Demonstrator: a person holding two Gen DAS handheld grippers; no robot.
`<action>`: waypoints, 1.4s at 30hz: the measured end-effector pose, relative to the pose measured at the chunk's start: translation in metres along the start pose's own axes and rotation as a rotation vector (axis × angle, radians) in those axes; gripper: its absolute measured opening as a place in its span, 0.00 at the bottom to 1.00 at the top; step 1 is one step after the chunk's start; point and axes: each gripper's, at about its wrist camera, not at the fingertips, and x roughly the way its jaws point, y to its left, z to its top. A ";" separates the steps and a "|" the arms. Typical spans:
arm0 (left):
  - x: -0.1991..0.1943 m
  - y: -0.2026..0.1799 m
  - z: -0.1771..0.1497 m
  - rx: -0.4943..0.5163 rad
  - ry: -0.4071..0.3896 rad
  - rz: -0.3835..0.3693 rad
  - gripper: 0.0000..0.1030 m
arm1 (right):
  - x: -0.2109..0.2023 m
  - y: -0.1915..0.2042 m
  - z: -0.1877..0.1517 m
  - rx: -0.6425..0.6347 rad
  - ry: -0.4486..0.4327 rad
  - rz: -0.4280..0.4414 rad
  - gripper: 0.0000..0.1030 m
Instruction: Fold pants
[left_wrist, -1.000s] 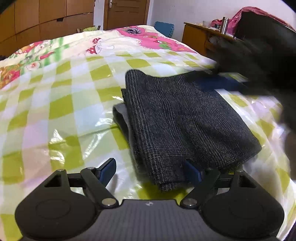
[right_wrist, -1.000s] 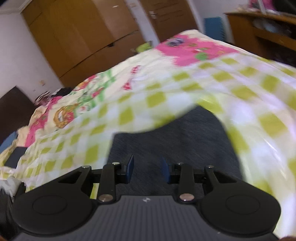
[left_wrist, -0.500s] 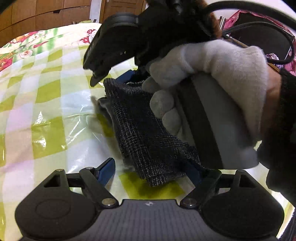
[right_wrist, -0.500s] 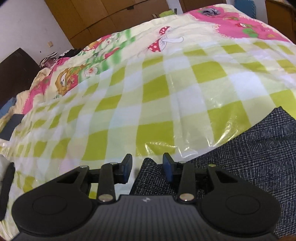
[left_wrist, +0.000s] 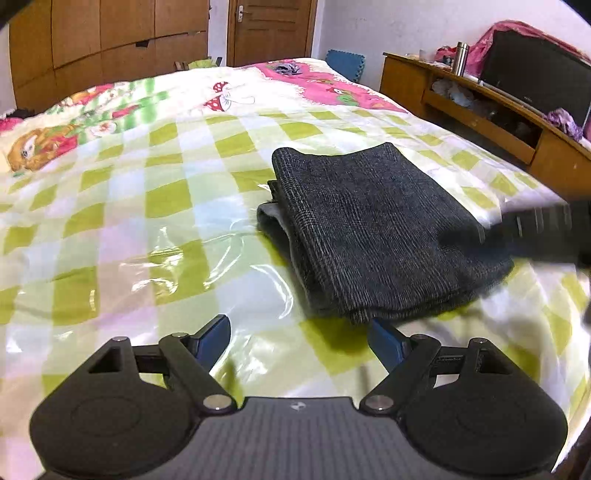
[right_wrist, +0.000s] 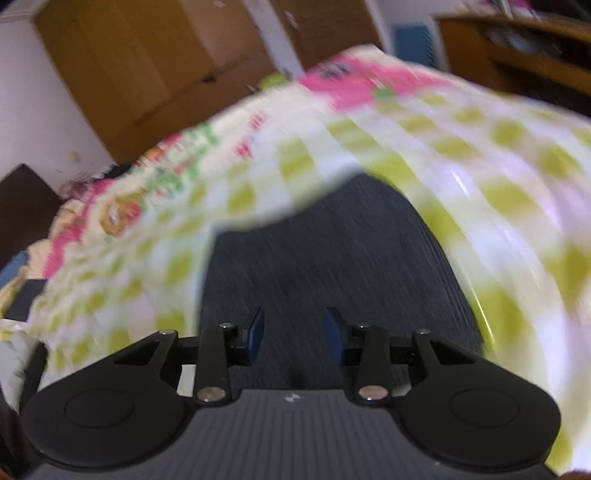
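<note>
Right, the pants (left_wrist: 373, 236) lie folded into a thick dark-grey rectangle on the bed (left_wrist: 177, 206), on its green-and-white checked cover under a shiny plastic sheet. From the left wrist view the bundle sits just ahead of the left gripper (left_wrist: 299, 332) and off to its right side; the near corner of the cloth hangs just over the right blue finger, though whether it touches is hard to say. Those fingers stand wide apart with only bedcover between them, nothing held. The left gripper tilts down toward the bed.

Over on the right wrist view, heavily blurred, the right gripper (right_wrist: 293, 332) hovers above the grey cloth, which fills the space in front of and beneath its fingers. The fingers are set fairly narrow with a clear gap, and nothing appears pinched between the pads. It too points downward at the fabric. A dark smeared shape at the right edge of the left view reaches the bundle's far right side.

The pants show a fine woven check, stacked layers visible along the left edge, a lighter lining peeking out there.

Beyond, a wooden wardrobe (left_wrist: 103, 48), a door (left_wrist: 271, 31) and a low wooden shelf unit (left_wrist: 480, 107).
</note>
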 end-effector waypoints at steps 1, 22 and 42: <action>-0.002 -0.001 -0.001 0.012 0.000 0.003 0.92 | -0.004 -0.001 -0.010 0.008 0.012 -0.005 0.37; -0.063 -0.054 -0.029 0.049 -0.067 0.030 0.97 | -0.101 0.039 -0.066 -0.114 -0.087 -0.140 0.37; -0.052 -0.079 -0.030 0.001 -0.073 0.105 1.00 | -0.098 0.013 -0.066 -0.138 -0.045 -0.151 0.37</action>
